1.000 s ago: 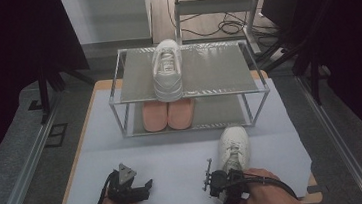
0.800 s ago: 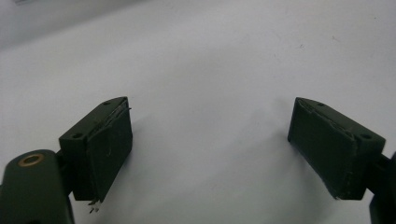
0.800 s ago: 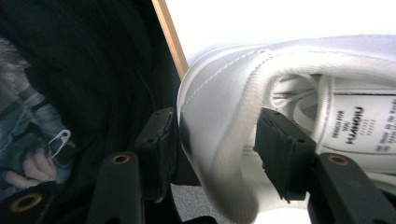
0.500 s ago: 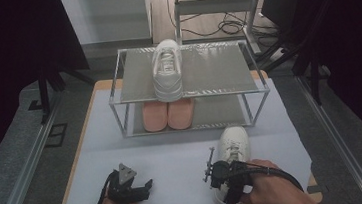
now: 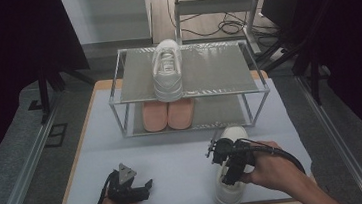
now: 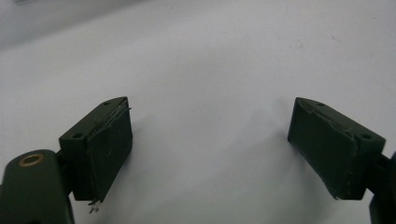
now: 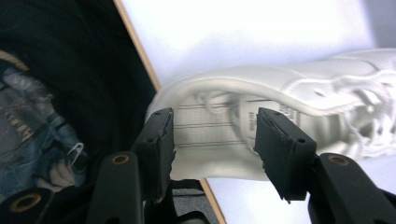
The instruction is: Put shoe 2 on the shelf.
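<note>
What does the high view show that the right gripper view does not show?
High view: a metal rack with a top shoe on its upper shelf, a pink pair on the lower shelf, and the left gripper, jaws open, at the near left. Right gripper view: the lining inside the near shoe, its heel past the table edge, and the person's dark clothing. Both: that near shoe and the right gripper, whose jaws have just been opening, the heel seen in their gap, not pressed.
</note>
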Motion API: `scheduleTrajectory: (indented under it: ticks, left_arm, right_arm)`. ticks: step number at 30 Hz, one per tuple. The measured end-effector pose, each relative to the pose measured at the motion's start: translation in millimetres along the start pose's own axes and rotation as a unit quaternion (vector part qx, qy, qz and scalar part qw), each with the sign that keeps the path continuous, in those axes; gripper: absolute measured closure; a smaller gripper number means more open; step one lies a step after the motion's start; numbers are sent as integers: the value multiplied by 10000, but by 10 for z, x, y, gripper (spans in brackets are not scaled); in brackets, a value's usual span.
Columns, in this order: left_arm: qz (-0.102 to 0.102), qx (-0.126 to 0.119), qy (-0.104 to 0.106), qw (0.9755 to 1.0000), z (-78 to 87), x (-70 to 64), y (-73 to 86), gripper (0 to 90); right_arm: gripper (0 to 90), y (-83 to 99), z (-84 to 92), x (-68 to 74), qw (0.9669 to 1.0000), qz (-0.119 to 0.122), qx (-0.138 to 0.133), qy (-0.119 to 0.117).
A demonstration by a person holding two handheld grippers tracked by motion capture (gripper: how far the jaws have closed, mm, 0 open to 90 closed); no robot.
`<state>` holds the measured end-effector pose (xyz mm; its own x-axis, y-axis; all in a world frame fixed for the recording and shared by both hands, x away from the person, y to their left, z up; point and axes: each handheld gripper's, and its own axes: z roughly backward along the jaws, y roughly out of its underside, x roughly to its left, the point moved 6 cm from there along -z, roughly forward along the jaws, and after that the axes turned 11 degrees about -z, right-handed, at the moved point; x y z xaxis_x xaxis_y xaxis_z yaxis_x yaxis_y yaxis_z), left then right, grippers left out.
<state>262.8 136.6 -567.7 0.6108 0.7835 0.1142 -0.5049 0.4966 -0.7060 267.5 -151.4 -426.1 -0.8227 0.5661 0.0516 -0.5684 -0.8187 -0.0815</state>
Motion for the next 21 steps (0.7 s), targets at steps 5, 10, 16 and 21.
scheduleTrajectory:
  ticks: [5, 10, 16, 21]
  left_arm:
    - [-19, 0, 1, 10000, -1, 3, 0, 137]
    - [-13, -9, -7, 10000, -2, 3, -1, 137]
    - [-17, 1, -4, 10000, -1, 3, 0, 137]
    - [-14, -6, -6, 10000, -2, 3, -1, 137]
  right_arm:
    - [486, 33, 7, -192, 9996, -257, -23, 120]
    - [563, 88, 28, -385, 9977, -643, -103, 171]
    - [659, 183, 1, -578, 9954, -889, -228, 286]
    - [745, 278, -1, -731, 9929, -1072, -331, 392]
